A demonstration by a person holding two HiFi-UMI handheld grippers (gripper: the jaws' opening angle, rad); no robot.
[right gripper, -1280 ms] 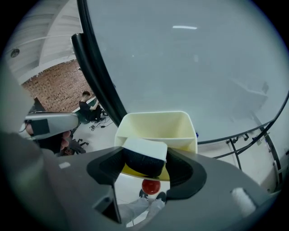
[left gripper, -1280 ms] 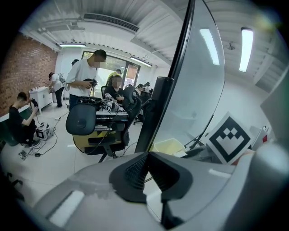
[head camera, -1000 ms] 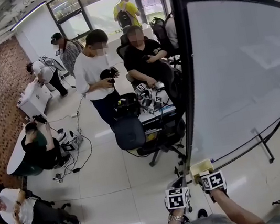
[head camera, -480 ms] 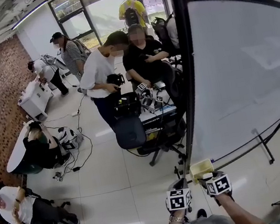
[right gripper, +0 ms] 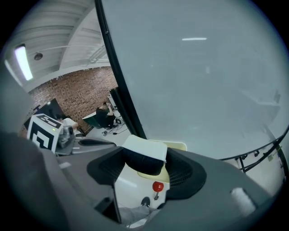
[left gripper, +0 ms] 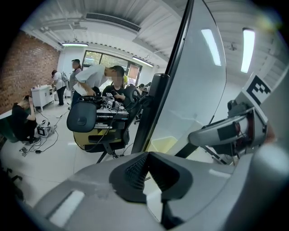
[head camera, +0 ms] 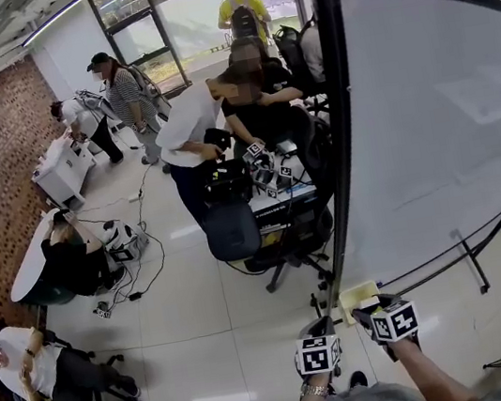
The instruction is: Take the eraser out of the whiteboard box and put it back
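A pale yellow whiteboard box (head camera: 357,299) hangs at the lower left corner of the whiteboard (head camera: 436,116). In the right gripper view, my right gripper (right gripper: 144,164) is shut on the eraser (right gripper: 143,155), a white-backed block with dark felt, held just in front of the box (right gripper: 177,146). In the head view that gripper (head camera: 372,313) sits right at the box. My left gripper (head camera: 317,328) hovers just left of it. Its jaws (left gripper: 148,169) meet with nothing between them, and the box (left gripper: 162,144) lies ahead of them.
The whiteboard's black frame post (head camera: 338,180) runs up beside the box. An office chair (head camera: 233,234) and a cluttered desk (head camera: 274,196) with several people around it stand behind. More people sit at the left. A red knob (right gripper: 157,186) shows below the eraser.
My right gripper has shifted slightly to the right beside the box. The left gripper has barely moved. A person in the background has bent over the desk.
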